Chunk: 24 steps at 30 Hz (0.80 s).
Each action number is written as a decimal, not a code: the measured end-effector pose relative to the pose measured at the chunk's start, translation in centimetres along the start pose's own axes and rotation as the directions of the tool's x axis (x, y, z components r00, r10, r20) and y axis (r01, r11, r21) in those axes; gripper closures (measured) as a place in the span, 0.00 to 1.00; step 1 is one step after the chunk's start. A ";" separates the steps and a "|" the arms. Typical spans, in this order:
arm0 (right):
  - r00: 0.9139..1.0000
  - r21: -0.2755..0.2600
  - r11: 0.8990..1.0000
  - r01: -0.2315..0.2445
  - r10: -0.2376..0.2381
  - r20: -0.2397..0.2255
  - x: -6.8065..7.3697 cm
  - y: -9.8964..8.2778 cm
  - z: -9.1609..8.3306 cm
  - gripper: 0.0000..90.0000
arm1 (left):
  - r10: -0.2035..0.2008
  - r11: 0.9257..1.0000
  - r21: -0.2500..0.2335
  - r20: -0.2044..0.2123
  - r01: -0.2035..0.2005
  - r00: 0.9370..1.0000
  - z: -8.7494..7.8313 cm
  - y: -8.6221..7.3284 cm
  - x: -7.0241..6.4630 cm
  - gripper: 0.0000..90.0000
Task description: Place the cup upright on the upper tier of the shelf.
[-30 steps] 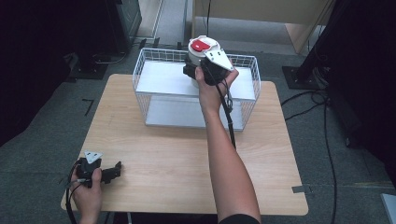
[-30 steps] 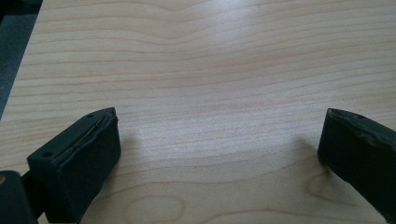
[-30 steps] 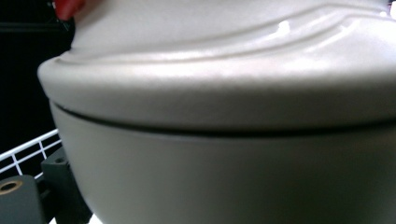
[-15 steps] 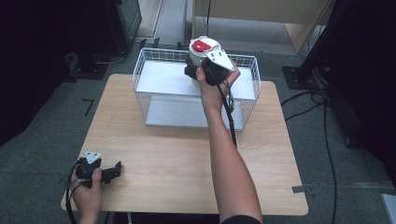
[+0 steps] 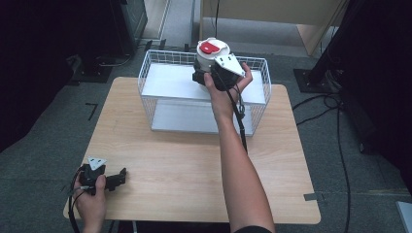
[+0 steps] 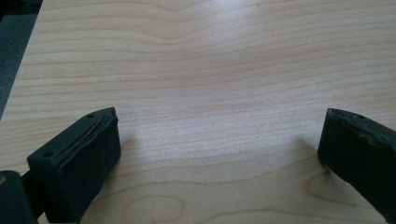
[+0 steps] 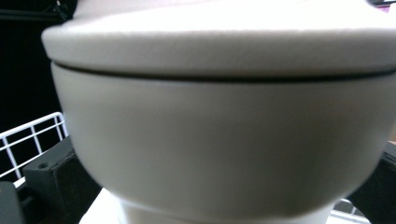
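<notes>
Left tongs (image 5: 119,177) sit low at the near-left corner of the desk (image 5: 160,155), gripped by the left hand (image 5: 90,201), cable trailing off the near edge. Grey three-cornered plate on top, jaws pointing right along the desk. In the left gripper view the tongs (image 6: 219,154) are wide apart, bare wood grain between the pads, nothing held.

Wire basket (image 5: 150,68), white, stands on the far half of the desk, roughly centred. Rectangular, open top, pale flat bottom panel. Its far rim lies close to the desk's far edge.

Right arm reaches forward across the middle of the desk, with the right hand (image 5: 224,92) up over the basket's far side. Right tongs (image 5: 200,74) are clamped on a white jar (image 5: 210,54), holding it above the basket near the far rim. The jar has a round white lid (image 5: 214,44) with a red patch on top. It reads as upright, lid facing up. Black cable hangs from the tongs down along the forearm.

Right gripper view: jar (image 7: 224,140) is very close and blurred, with a dark seam line between lid (image 7: 219,42) and body. Black jaws flank it low at both sides and appear to touch its sides. A bit of basket wire (image 7: 32,135) shows at lower left.

Whether the jar's base clears the basket bottom I cannot tell.
</notes>
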State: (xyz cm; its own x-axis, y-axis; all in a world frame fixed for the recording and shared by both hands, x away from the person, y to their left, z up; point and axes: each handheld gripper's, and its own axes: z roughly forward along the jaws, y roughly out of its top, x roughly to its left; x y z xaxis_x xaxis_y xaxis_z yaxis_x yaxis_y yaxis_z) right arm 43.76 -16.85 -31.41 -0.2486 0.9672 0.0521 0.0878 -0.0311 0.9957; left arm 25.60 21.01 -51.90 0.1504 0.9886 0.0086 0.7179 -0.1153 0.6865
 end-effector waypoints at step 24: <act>0.999 0.043 0.999 0.022 -0.020 -0.036 -0.6 -1.9 -1.8 0.00 | 0.002 1.000 0.001 0.000 -0.002 1.000 0.0 0.0 0.0 0.00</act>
State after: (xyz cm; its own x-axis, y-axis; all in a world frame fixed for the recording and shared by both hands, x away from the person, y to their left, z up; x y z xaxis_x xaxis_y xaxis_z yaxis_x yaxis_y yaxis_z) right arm 41.98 -17.79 -33.21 -0.2851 0.9579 0.0348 0.1242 0.0010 0.9923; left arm 25.59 21.02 -51.90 0.1521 0.9883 0.0104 0.7185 -0.1178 0.6855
